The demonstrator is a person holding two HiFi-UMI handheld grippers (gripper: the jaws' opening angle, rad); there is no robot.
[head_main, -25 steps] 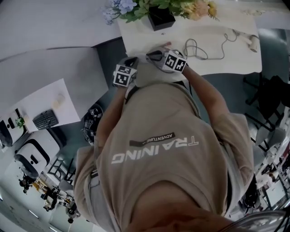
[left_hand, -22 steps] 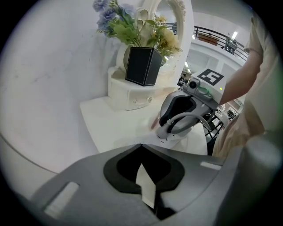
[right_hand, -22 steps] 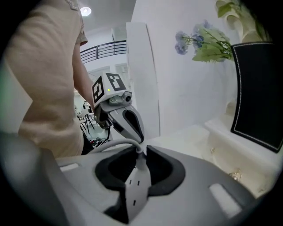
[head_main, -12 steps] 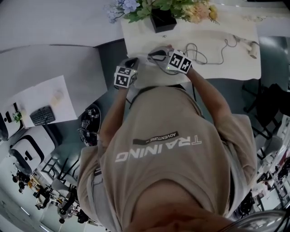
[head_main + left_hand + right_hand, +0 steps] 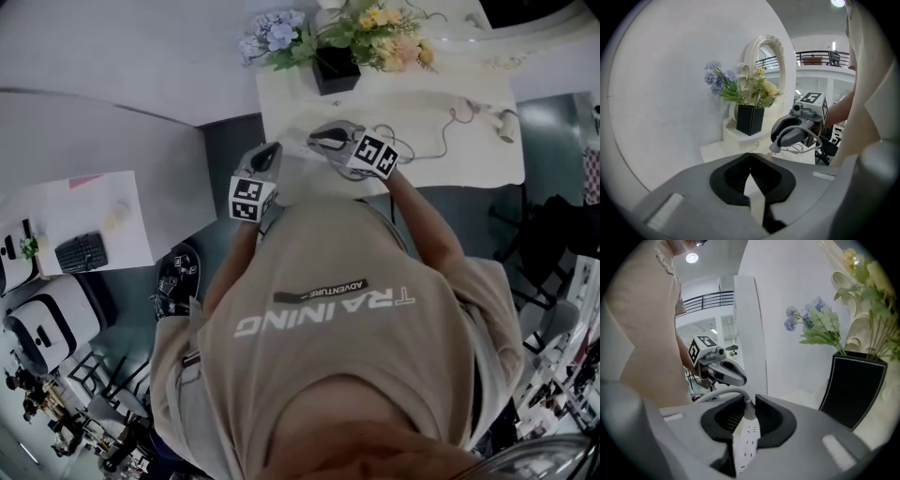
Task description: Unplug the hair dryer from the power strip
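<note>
R gripper (image 5: 749,403) clamps power strip (image 5: 743,446); L gripper (image 5: 750,155) closed, empty.

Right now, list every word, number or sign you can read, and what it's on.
"TRAINING": on the person's shirt, upside down in the head view.
"ADVENTURE": same shirt, smaller.
The marker cubes show square patterns only.
Nothing readable on the power strip.

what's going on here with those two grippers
A person stands at a white table with a gripper in each hand. The right gripper is clamped on a white power strip, whose visible sockets are empty. The left gripper is shut on nothing and hovers beside it. What looks like the hair dryer lies at the table's right end.
</note>
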